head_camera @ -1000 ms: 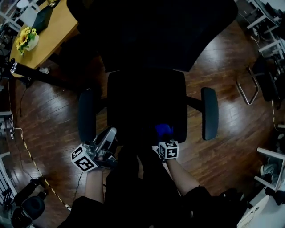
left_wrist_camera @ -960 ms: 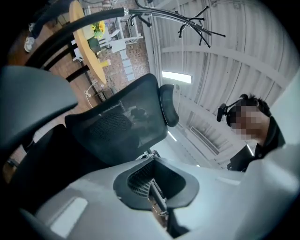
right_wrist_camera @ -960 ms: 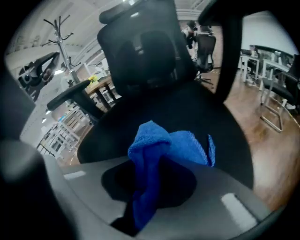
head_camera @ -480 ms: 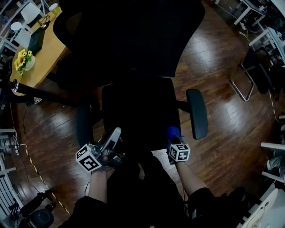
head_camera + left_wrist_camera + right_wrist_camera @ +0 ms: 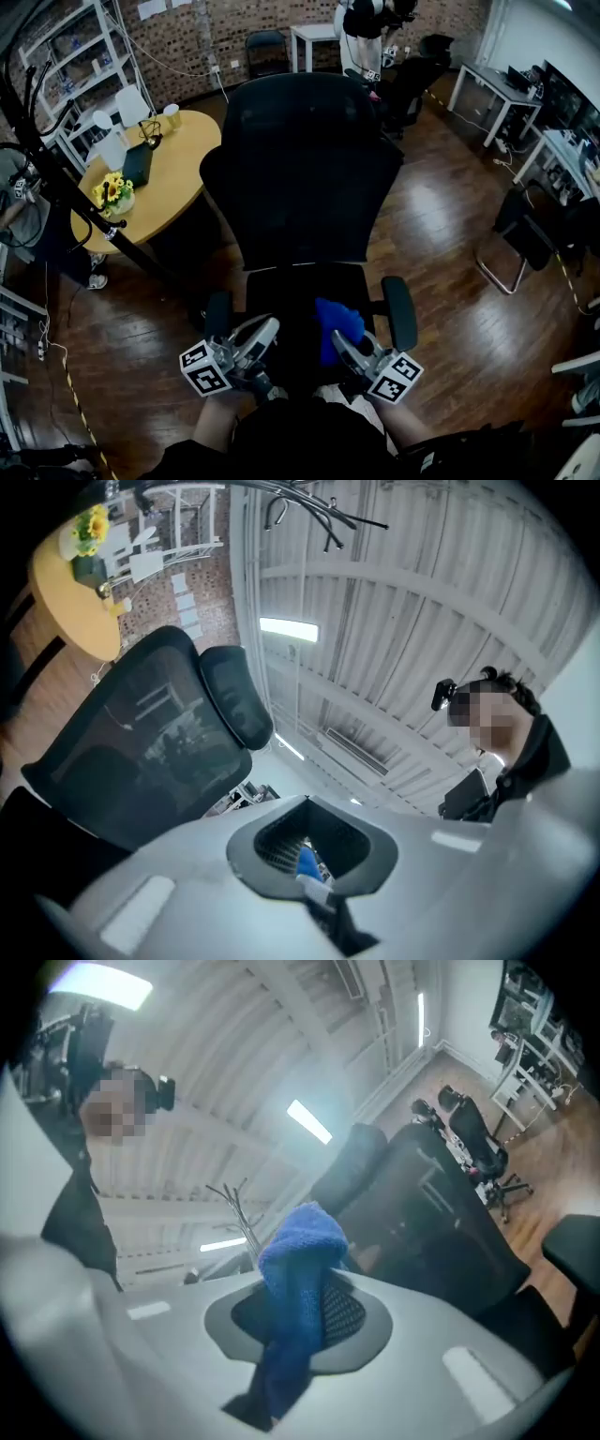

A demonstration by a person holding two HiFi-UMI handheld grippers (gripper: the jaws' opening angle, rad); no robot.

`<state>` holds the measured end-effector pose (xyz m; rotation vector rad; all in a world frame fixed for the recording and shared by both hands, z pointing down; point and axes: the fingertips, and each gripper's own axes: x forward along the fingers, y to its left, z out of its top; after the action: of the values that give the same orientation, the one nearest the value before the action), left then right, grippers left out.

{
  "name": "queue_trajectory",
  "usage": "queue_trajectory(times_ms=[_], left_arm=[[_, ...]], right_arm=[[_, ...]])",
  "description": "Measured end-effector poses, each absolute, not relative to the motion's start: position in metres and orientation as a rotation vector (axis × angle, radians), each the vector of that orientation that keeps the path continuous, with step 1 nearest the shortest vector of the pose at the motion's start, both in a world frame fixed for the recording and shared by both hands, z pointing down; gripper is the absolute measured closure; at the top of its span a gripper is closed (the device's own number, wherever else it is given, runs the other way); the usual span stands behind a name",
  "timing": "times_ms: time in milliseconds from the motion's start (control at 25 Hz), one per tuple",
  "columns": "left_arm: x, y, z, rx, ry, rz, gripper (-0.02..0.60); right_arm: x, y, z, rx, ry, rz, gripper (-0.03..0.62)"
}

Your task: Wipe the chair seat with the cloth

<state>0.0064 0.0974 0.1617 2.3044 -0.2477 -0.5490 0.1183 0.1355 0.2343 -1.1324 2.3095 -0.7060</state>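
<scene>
A black office chair stands in front of me, its seat (image 5: 286,291) below the tall mesh backrest (image 5: 300,169). Over the seat's front right hangs a blue cloth (image 5: 337,323), and my right gripper (image 5: 339,339) is shut on it. In the right gripper view the cloth (image 5: 295,1269) sticks up out of the closed jaws of the right gripper (image 5: 300,1321), which points up toward the ceiling. My left gripper (image 5: 265,330) hovers over the seat's front left. Its jaws are shut with nothing held in the left gripper view (image 5: 309,832), and the backrest (image 5: 141,752) shows at left.
Armrests (image 5: 400,312) (image 5: 217,314) flank the seat. A round yellow table (image 5: 169,187) with flowers (image 5: 112,192) stands at left beside shelves. Another chair (image 5: 525,234) is at right, white desks at the back. People are at the far back (image 5: 361,23) and the left edge (image 5: 23,220).
The head view has swung up from the seat to the whole chair and room. Both grippers now point upward; the cloth has moved from the seat's right front edge to over the seat.
</scene>
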Motion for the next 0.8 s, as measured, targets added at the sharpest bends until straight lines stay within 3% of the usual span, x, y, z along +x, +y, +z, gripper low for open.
queue_trajectory(times_ms=[320,800], left_arm=[[-0.038,0.111,0.097,2.370,-0.397,-0.693,0.589],[-0.078,0.188,0.108,2.417,-0.336,-0.692,0.589]], right_arm=[[0.148,0.148,0.118,-1.068,2.290,-0.407,0.530],[0.093,0.247,0.138,-1.125,2.288,-0.343,0.531]])
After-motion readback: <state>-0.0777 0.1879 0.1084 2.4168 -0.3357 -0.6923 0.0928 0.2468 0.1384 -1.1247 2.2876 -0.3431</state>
